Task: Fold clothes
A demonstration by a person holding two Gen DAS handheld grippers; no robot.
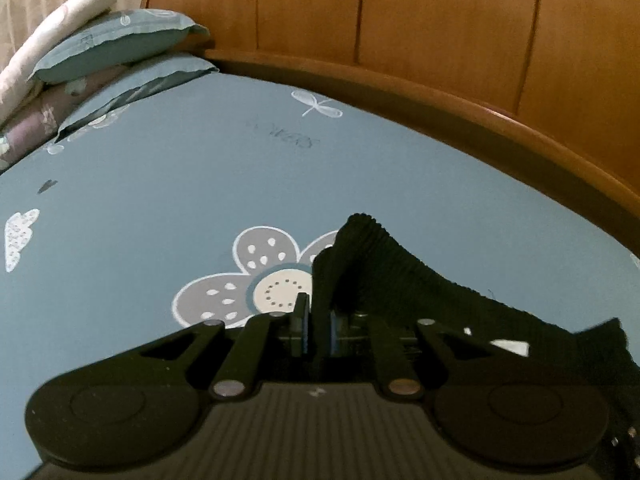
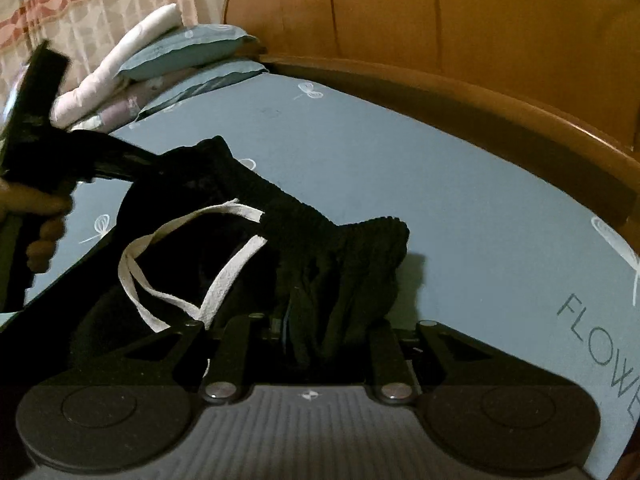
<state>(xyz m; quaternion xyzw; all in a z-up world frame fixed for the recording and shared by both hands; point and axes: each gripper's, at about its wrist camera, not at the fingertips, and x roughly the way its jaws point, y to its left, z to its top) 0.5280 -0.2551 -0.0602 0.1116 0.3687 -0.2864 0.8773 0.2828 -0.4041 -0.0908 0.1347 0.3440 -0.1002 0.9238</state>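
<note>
You have one black piece of clothing [image 2: 328, 248], made of ribbed, bumpy cloth with a stretchy top band. It is lifted off the bed and stretched between your two tools, with one bunched end pinched in the left gripper [image 1: 318, 320] and the other bunched end pinched in the right gripper [image 2: 308, 332]. A flat white drawstring [image 2: 168, 280] comes out of the band and hangs down in loose loops in front of the dark cloth.
</note>
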